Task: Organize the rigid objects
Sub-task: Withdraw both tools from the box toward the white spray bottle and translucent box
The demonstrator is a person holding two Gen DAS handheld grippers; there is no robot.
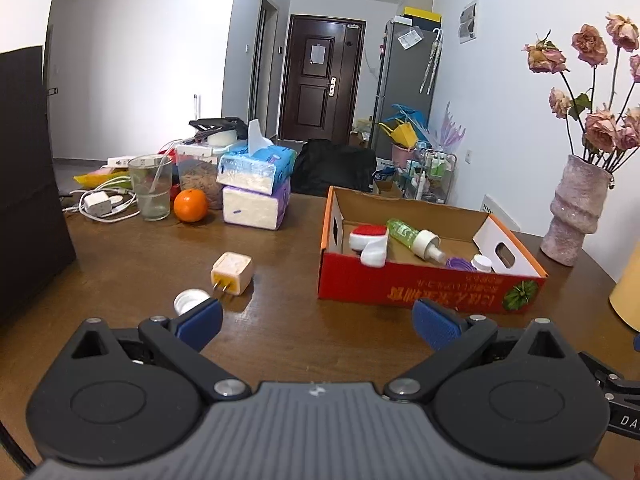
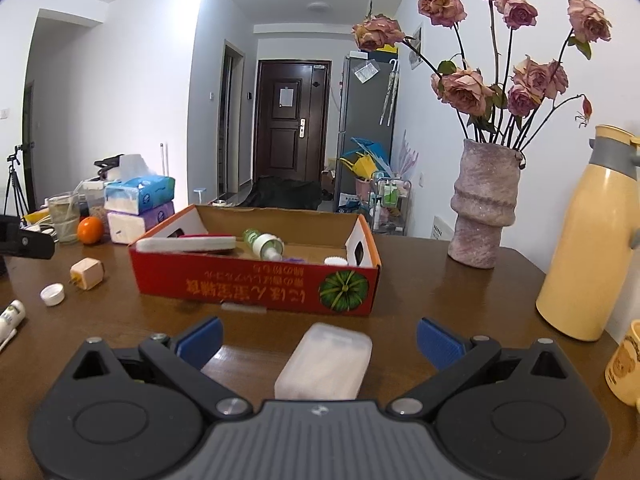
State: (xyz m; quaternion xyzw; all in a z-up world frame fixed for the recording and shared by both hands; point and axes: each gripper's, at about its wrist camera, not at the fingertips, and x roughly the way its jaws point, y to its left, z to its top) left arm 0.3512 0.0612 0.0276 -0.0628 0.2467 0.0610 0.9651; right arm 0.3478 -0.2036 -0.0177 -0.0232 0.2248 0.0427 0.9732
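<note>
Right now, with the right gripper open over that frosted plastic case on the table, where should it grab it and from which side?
Grip the frosted plastic case across its two long sides, coming straight down from above. It lies flat on the table, long axis running away from the camera toward the red cardboard box, between the open right gripper fingers, so closing them should meet the narrower width squarely.

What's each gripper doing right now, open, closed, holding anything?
Left gripper: open, holding nothing, above bare table.
Right gripper: open, fingers either side of the translucent plastic case on the table, not closed on it.
</note>
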